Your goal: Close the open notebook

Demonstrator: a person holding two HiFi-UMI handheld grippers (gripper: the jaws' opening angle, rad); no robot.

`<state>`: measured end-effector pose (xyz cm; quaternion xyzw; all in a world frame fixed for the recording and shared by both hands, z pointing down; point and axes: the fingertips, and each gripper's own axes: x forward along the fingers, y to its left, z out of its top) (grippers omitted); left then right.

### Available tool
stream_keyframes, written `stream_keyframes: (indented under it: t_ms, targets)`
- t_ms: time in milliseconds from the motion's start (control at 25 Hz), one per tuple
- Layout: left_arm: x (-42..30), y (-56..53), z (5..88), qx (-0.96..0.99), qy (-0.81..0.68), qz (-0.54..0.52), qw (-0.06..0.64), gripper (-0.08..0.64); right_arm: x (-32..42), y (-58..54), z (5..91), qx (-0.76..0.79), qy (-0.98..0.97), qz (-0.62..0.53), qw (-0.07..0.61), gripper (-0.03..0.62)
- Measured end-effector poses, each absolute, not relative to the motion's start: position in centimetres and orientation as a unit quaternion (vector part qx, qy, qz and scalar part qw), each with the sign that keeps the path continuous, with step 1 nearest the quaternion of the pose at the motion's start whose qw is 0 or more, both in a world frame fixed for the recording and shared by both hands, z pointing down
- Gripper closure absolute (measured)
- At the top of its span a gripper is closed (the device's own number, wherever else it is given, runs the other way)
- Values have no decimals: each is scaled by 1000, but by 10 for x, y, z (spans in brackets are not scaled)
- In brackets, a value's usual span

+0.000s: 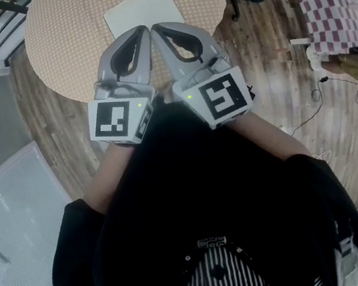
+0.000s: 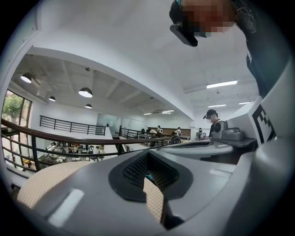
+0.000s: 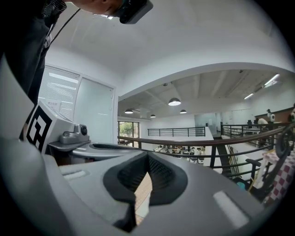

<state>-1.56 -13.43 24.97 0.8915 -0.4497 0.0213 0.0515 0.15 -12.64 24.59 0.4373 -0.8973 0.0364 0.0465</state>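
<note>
I have both tools close to the notebook (image 1: 140, 10), which lies flat on the round table (image 1: 64, 43), a pale rectangle turned a little askew on the tan checked cloth. From the head view it reads as one plain sheet with no fold line that I can make out, so I cannot tell whether it lies open or shut.

The left gripper (image 1: 143, 30) and the right gripper (image 1: 157, 29) sit side by side on the near side of the notebook. Their tips angle in toward each other, almost touching, and reach the notebook's near edge. Whether either tip actually rests on the paper I cannot tell.

In the left gripper view the jaws are pressed together at the tip. The ribbed dark pads (image 2: 133, 171) leave only the teardrop gap behind the tip, and through it I see checked cloth and nothing gripped.

The right gripper view looks the same. The jaws meet at the tip, and the pads (image 3: 161, 174) frame a narrow slot that shows a strip of tan cloth and a pale strip below it. Nothing is pinched there either.

Each marker cube (image 1: 118, 118) sits on the side away from the notebook, just ahead of my forearms.
</note>
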Motion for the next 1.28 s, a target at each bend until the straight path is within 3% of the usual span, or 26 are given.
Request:
stream_keyframes:
  t_ms: [760, 1280]
  targets:
    - [-146, -221, 295, 911, -395, 9, 116, 555, -132, -209, 291, 445, -884, 67, 130, 592]
    - [-138, -254, 307, 912, -387, 13, 136, 555, -128, -234, 304, 441, -881, 81, 151, 592]
